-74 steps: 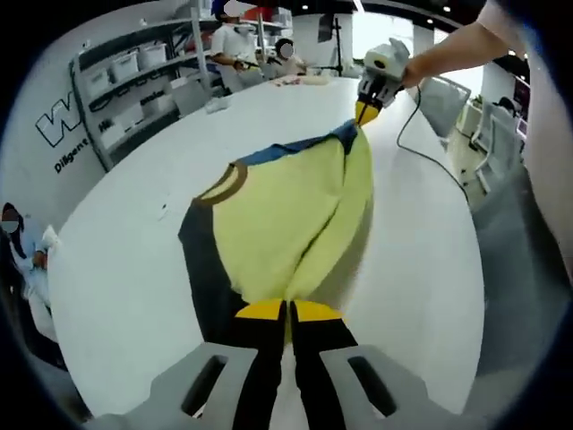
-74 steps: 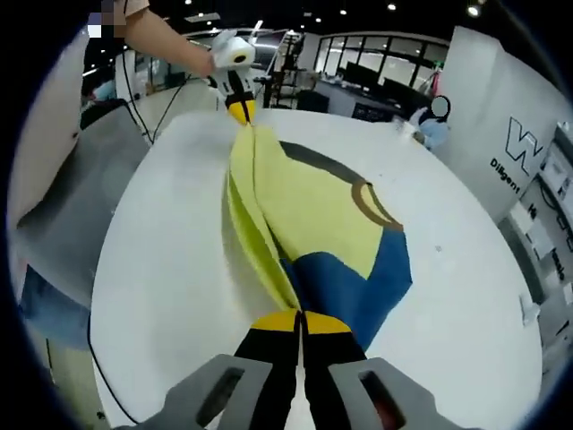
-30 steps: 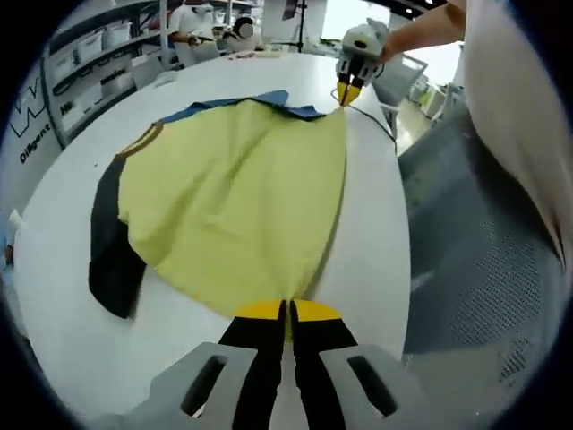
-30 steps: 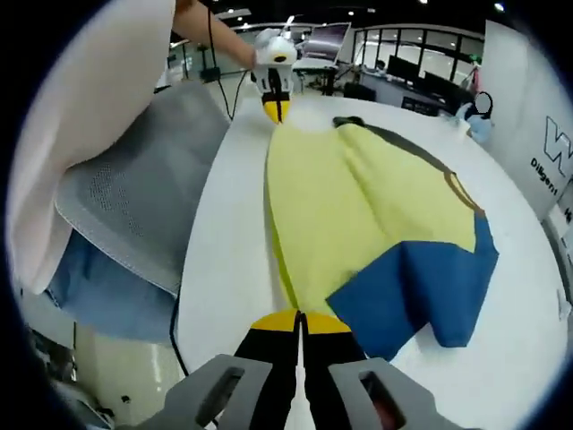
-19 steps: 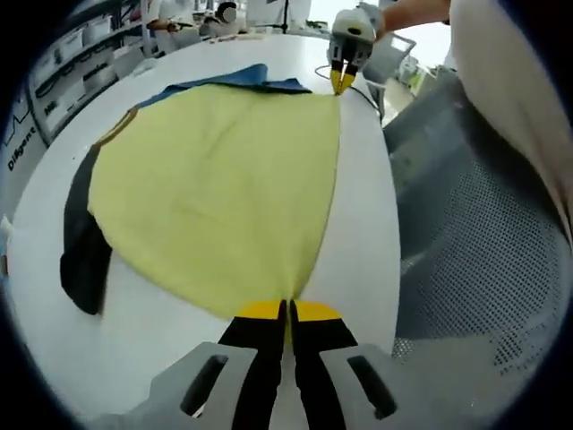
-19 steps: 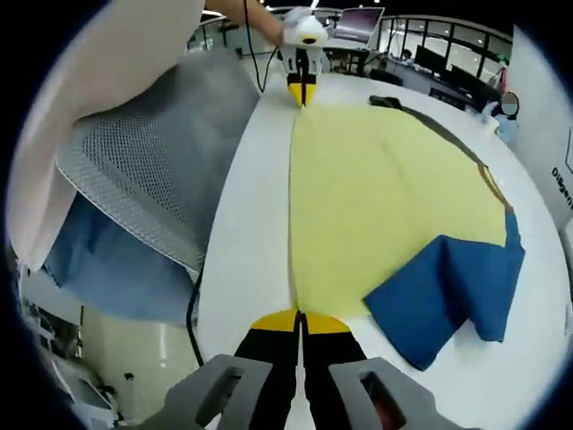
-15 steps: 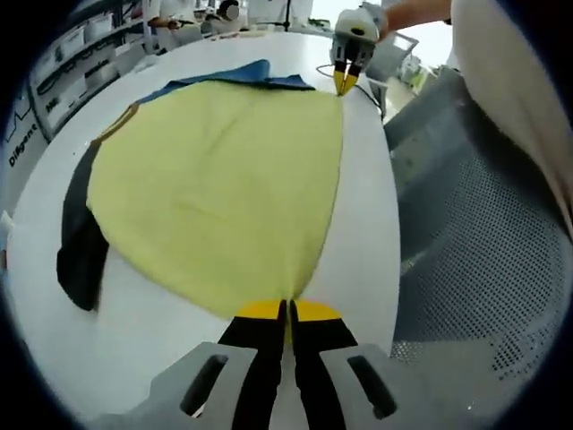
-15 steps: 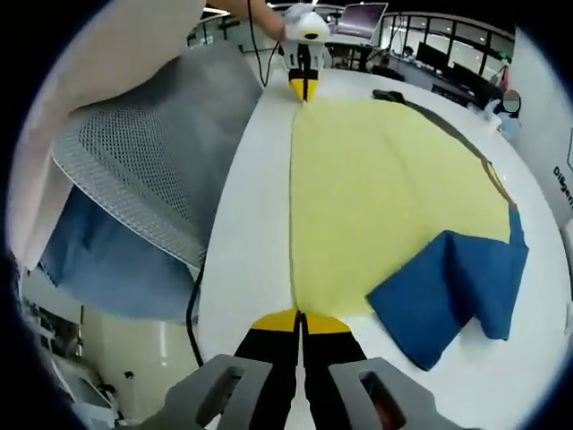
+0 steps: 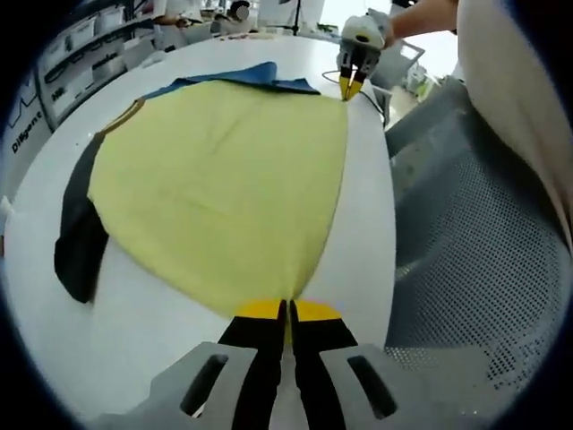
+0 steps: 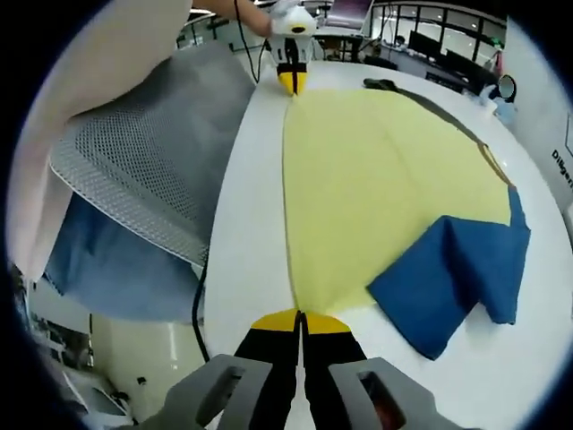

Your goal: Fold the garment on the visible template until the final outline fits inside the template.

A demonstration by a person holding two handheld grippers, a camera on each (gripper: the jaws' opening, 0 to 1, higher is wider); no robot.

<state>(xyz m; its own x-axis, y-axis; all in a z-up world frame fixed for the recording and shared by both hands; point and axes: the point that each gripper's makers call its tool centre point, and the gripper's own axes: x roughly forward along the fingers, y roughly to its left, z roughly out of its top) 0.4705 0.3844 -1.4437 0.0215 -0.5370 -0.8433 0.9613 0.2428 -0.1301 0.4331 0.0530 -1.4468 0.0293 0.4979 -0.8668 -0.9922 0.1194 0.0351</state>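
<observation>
White round table carries the yellow garment spread flat along its near edge; left gripper and right gripper each pinch a hem corner, jaws closed.

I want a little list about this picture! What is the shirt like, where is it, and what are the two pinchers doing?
garment: yellow shirt with one blue sleeve and one dark sleeve, brown collar trim
place: spread flat on a white round table
left gripper: jaws shut on the shirt's near hem corner
right gripper: jaws shut on the other hem corner
hem: pulled in a straight line between the two grippers
template: cannot tell, no outline seen on the table
beside table: grey mesh chair
</observation>
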